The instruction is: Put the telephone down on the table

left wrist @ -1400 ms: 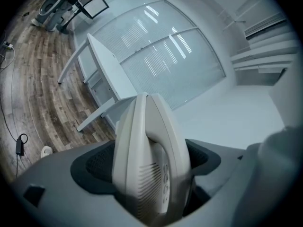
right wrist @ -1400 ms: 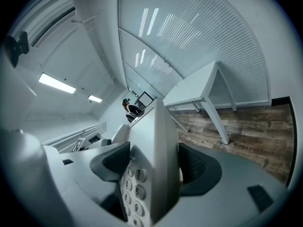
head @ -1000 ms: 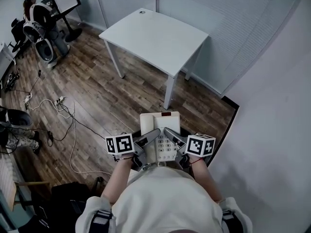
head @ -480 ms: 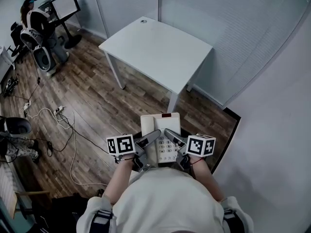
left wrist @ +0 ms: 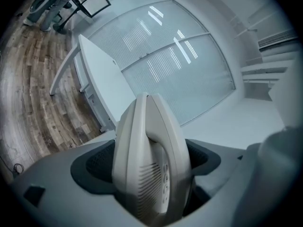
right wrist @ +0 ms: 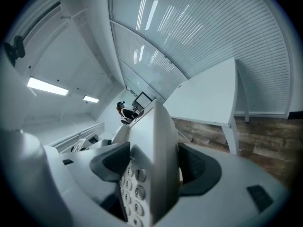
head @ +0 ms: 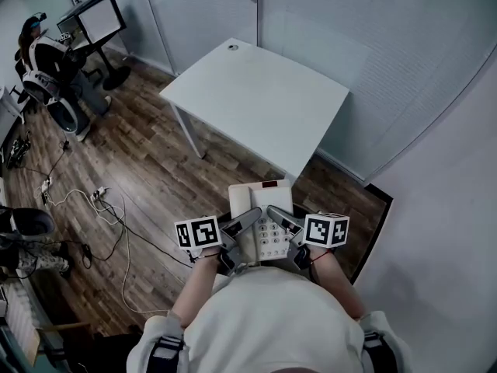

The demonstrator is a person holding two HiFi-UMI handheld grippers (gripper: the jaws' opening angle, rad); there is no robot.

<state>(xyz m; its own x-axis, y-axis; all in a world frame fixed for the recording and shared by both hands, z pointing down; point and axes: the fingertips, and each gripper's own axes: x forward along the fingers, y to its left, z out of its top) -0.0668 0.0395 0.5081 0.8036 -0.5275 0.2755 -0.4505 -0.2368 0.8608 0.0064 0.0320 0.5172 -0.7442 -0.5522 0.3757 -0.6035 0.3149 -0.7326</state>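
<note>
Fingers (left wrist: 92, 167) of the left gripper (head: 239, 225) and right gripper (head: 281, 219) clamp opposite sides of the pale grey plastic push-button telephone (head: 260, 200). It is held level, evidently for balance, well short of the white square table (head: 264, 92).

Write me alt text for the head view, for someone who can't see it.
Seen from above, a person holds a white telephone clamped between the left tongs and right tongs, above a wooden floor and just short of a white table. Cables trail across the floor at left.
</note>
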